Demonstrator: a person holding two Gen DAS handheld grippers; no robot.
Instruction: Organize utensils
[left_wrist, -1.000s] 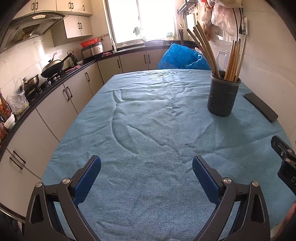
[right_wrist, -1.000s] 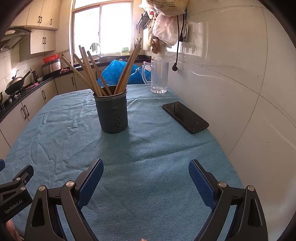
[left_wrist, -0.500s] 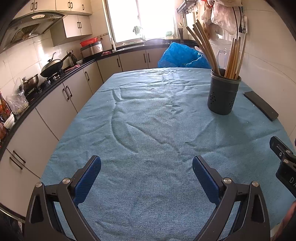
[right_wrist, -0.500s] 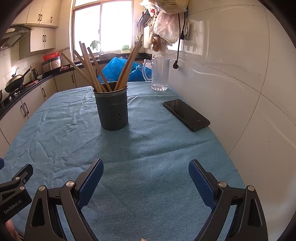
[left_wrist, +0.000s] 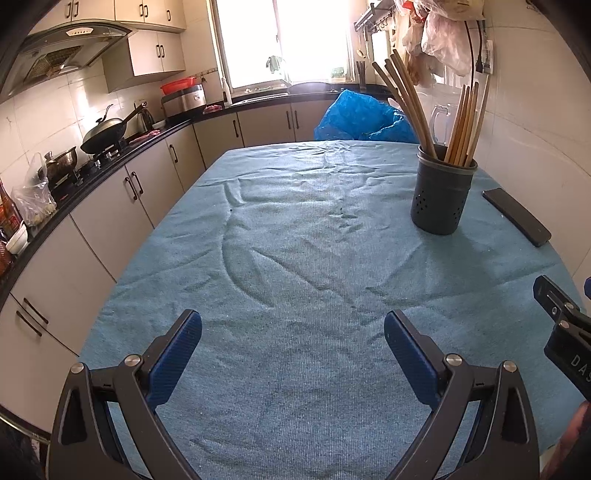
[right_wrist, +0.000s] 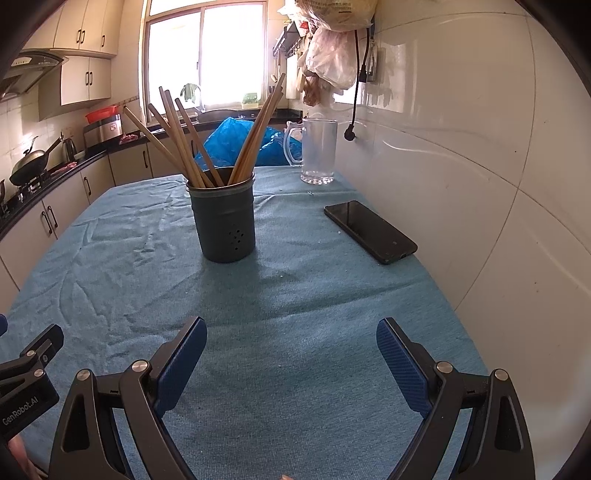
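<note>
Two grippers hang above the near end of a table covered with a blue cloth (right_wrist: 295, 295), and both carry nothing. The left gripper (left_wrist: 293, 334) has its jaws spread wide over bare cloth; the right gripper (right_wrist: 291, 339) is spread just as wide. One dark grey utensil holder (right_wrist: 225, 218) stands upright toward the far right of the table, well apart from both grippers. Wooden chopsticks (right_wrist: 184, 140) stand in it in two fans, one leaning left and one leaning right; about nine or ten sticks show, though they overlap too much for an exact count. One black phone (right_wrist: 370, 230) lies flat on the cloth to the right of the holder, near the tiled wall. One clear glass pitcher (right_wrist: 318, 151) stands at the far right of the table, beyond the phone. One crumpled blue plastic bag (left_wrist: 364, 118) sits past the far edge. Along the left runs a kitchen counter with one wok (left_wrist: 105, 131) on the stove.
</note>
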